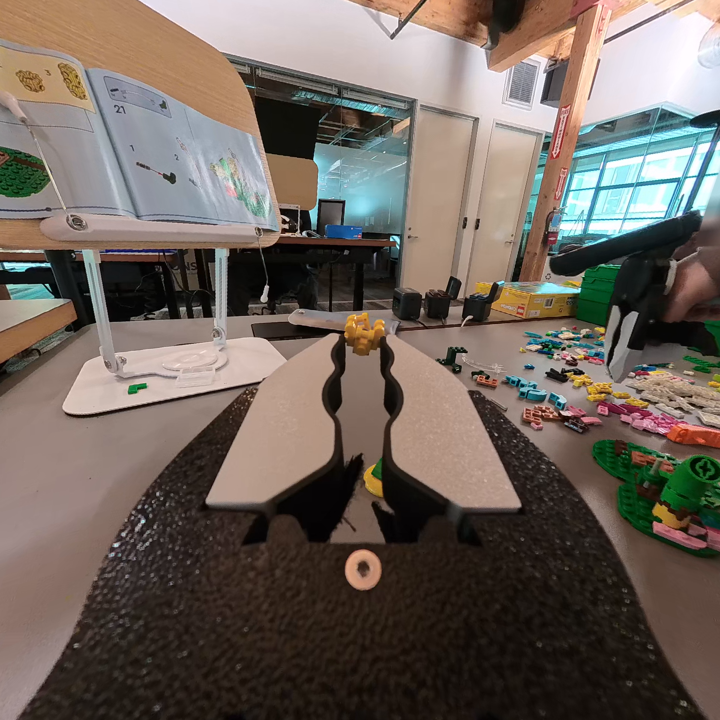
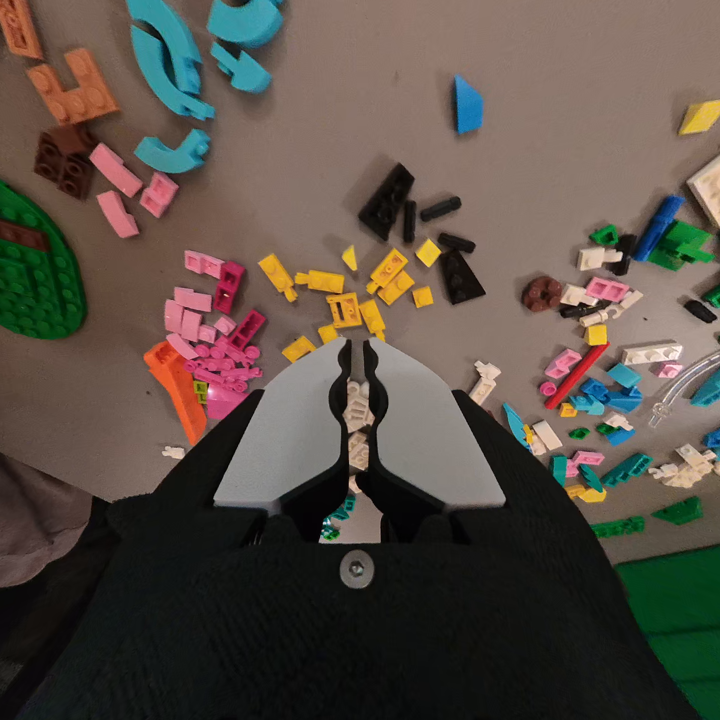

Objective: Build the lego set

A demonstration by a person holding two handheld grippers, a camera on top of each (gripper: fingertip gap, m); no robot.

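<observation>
The left hand-held gripper clenches a small yellow lego assembly aloft beyond the instruction booklet, likely awaiting another part, while the right hand-held gripper, nearly closed and empty, hovers over the yellow pieces on the surface beside that booklet's stand.

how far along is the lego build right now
Partly done. A green base with a few parts built on it sits on the table. In hand: the left gripper is shut on a small yellow assembly, while the right gripper, nearly closed and empty, hovers over loose yellow pieces. Left: many unsorted bricks are still spread across the table.
</observation>
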